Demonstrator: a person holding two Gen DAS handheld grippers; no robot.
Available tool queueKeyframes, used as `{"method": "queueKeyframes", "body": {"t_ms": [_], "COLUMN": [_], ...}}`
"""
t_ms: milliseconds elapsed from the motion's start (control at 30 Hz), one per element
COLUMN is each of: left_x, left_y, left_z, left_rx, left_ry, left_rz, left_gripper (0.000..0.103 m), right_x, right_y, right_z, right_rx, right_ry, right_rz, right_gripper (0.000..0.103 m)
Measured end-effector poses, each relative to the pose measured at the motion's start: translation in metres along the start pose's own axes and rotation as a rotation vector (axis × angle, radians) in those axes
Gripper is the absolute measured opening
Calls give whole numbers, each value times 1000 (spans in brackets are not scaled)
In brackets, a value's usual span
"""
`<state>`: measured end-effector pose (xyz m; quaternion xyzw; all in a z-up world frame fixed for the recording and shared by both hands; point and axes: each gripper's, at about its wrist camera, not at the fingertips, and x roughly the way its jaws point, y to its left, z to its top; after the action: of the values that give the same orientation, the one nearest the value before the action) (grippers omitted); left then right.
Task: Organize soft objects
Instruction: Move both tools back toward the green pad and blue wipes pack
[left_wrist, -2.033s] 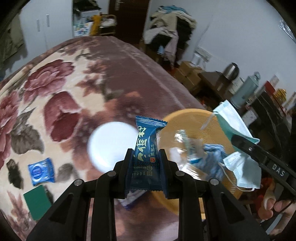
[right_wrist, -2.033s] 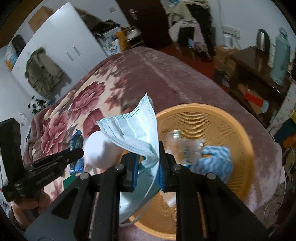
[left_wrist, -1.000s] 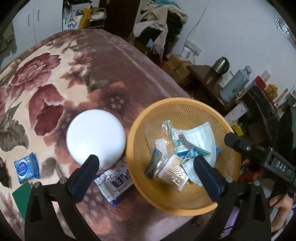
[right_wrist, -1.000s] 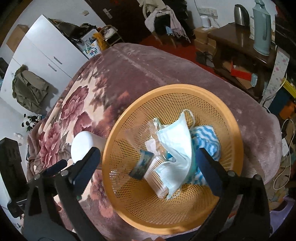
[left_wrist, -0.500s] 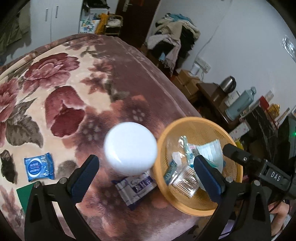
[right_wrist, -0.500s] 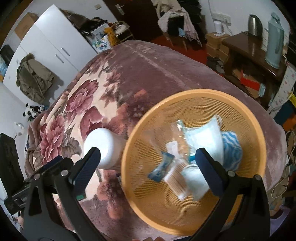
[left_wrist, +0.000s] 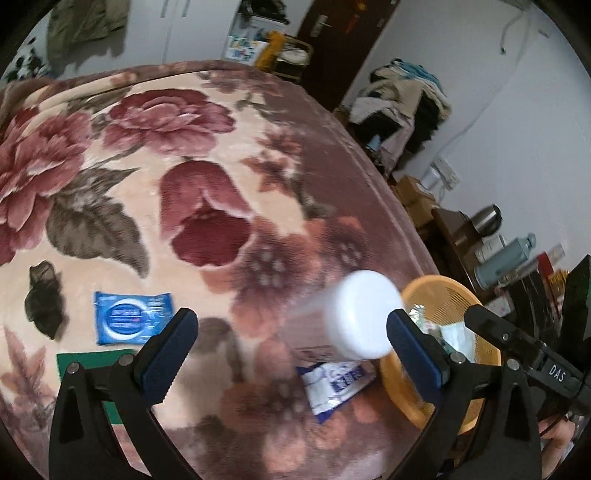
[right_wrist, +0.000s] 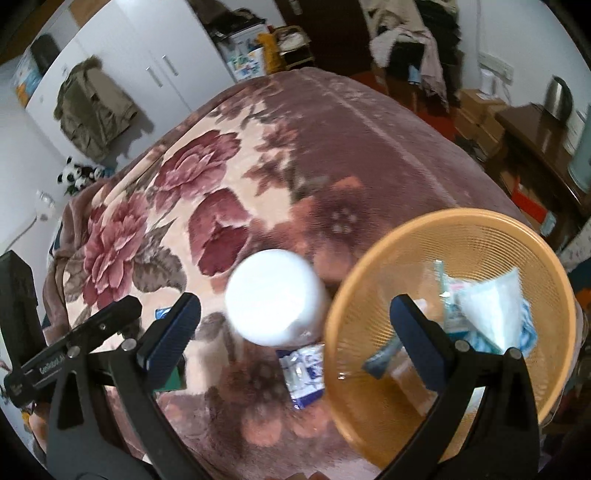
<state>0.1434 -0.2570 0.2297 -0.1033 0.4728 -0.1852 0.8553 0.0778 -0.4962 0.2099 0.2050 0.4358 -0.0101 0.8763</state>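
An orange mesh basket (right_wrist: 402, 417) sits at the bed's right edge and holds a face mask (right_wrist: 495, 314), a blue-striped cloth and small packets. It also shows in the left wrist view (left_wrist: 437, 291). A white tub (right_wrist: 275, 297) stands left of it, over a blue-white wipes pack (right_wrist: 304, 371). A blue wipes packet (left_wrist: 131, 317) and a green card (left_wrist: 110, 369) lie further left. My left gripper (left_wrist: 291, 349) is open and empty above the blanket. My right gripper (right_wrist: 295, 332) is open and empty above the tub and basket.
The floral blanket (left_wrist: 177, 166) covers the bed. A dark hair net (left_wrist: 44, 299) lies at the left. A wooden table with a kettle (left_wrist: 487, 219) and thermos stands beyond the bed's right edge. White wardrobes (right_wrist: 147, 62) stand at the back.
Both grippers let go of the snack packet and mask into the basket, opened wide, then swung left, so the basket has shifted toward the right of both views.
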Motion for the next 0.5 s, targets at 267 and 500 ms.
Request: {"method": "queueKeyframes", "body": {"t_ms": [267, 500], "left_x": [-11, -23], "left_y": [63, 108], "left_z": [2, -3], "left_rx": [-93, -142], "left_ry": [-11, -21], "left_rz": [31, 72], "left_gripper": [102, 102], "right_x": [27, 43], "right_y": [51, 85], "right_z": [-1, -3], "right_rx": [-107, -168], "right_ry": [39, 56], "right_rz": [24, 41], "right_gripper": [103, 103]}}
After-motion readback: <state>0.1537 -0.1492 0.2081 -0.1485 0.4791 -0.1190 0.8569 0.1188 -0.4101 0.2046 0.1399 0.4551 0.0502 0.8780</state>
